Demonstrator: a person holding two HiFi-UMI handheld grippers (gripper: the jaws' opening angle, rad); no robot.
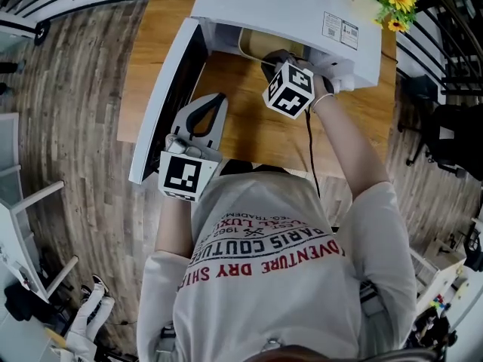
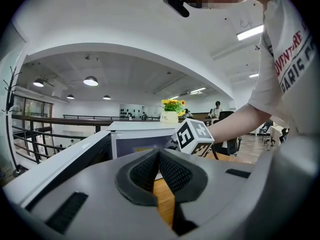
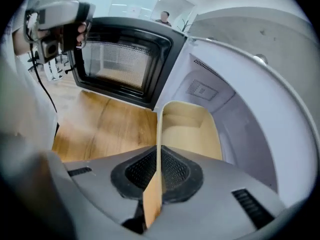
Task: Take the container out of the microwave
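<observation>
The beige container (image 3: 192,134) sits inside the white microwave (image 3: 260,129), at the front of its cavity; the right gripper (image 3: 159,171) reaches in from the near side, its jaws pressed tight on one thin side wall of the container, which stands upright between the pads; the microwave door (image 3: 125,59) hangs open to the left; the left gripper (image 2: 159,170) is beside that door over the wooden table (image 1: 249,127), jaws closed on nothing, well apart from the container.
</observation>
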